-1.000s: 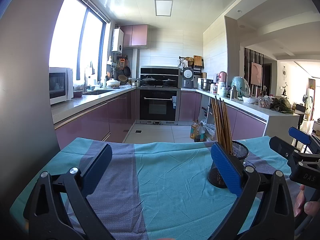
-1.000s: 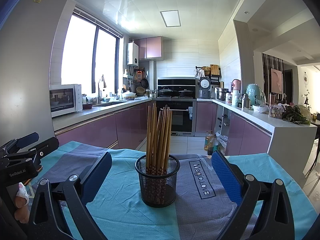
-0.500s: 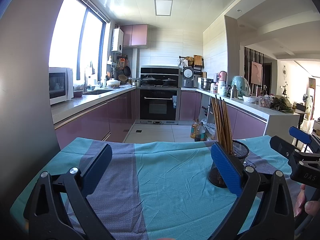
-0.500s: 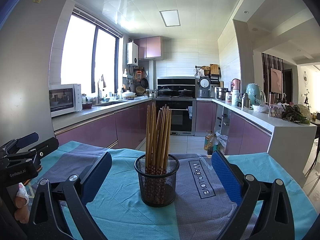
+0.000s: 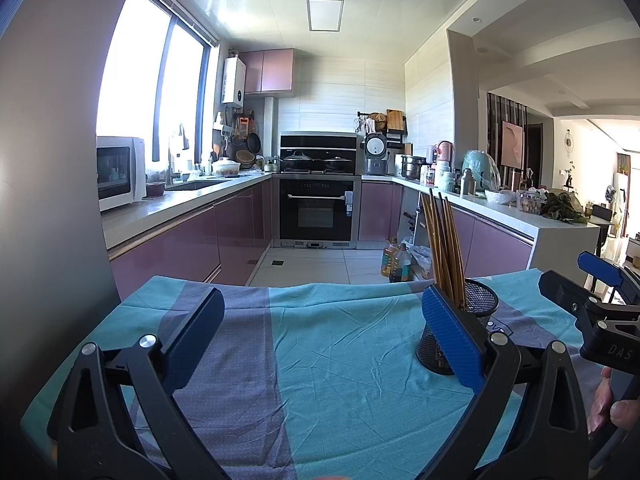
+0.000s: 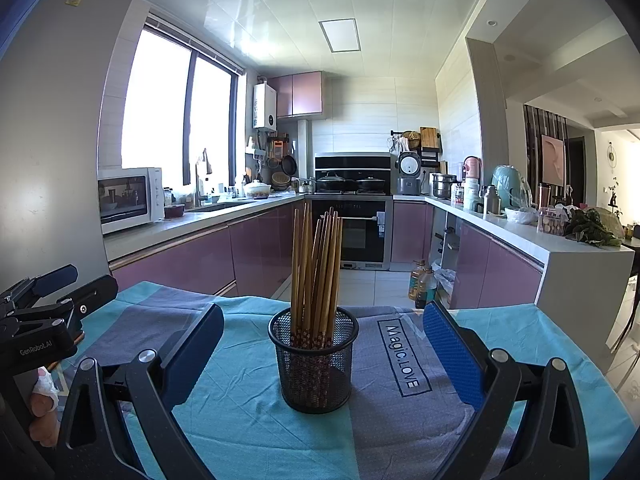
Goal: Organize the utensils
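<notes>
Our right gripper (image 6: 320, 354) gapes wide, empty, framing the cup (image 6: 314, 360) of chopsticks (image 6: 316, 268). Our left gripper (image 5: 324, 336), equally wide and empty, faces bare cloth (image 5: 344, 360) running to the far edge.

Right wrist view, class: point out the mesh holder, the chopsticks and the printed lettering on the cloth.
mesh holder (image 6: 314, 376), right wrist view, on its front mesh wall.
chopsticks (image 6: 316, 264), right wrist view, on the shafts above the holder's rim.
printed lettering (image 6: 403, 356), right wrist view, on the middle of the words.

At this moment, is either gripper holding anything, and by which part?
Nothing is held. The left gripper and the right gripper are both open, and the chopsticks stand untouched in the mesh cup.
</notes>
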Motion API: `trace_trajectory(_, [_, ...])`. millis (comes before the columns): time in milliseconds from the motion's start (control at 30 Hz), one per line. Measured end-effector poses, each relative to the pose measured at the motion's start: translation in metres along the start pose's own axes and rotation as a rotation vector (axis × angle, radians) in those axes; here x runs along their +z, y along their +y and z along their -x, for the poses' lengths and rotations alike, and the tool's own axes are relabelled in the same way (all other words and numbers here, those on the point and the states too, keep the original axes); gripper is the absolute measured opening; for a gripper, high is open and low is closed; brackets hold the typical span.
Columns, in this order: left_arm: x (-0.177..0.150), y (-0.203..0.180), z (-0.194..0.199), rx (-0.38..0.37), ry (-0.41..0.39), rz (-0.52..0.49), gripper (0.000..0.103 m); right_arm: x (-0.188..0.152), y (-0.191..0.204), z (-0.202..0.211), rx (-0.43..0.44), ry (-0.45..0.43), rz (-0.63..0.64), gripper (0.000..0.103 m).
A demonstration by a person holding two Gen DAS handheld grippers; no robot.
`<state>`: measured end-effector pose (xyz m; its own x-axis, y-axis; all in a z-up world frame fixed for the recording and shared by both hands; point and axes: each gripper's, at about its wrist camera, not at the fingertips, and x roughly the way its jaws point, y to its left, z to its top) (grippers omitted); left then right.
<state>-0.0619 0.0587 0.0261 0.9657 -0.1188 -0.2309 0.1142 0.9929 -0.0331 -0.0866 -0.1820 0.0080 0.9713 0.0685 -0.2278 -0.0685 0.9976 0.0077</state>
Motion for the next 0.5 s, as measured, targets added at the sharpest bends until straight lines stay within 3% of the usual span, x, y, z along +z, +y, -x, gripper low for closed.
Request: trace_trajectory(500, [0.0007,-0.0002,0.0000,0.001,0.001,0.000,0.097,0.0003,-0.0003,0.0013,-0.002,-0.001,-0.002,0.097])
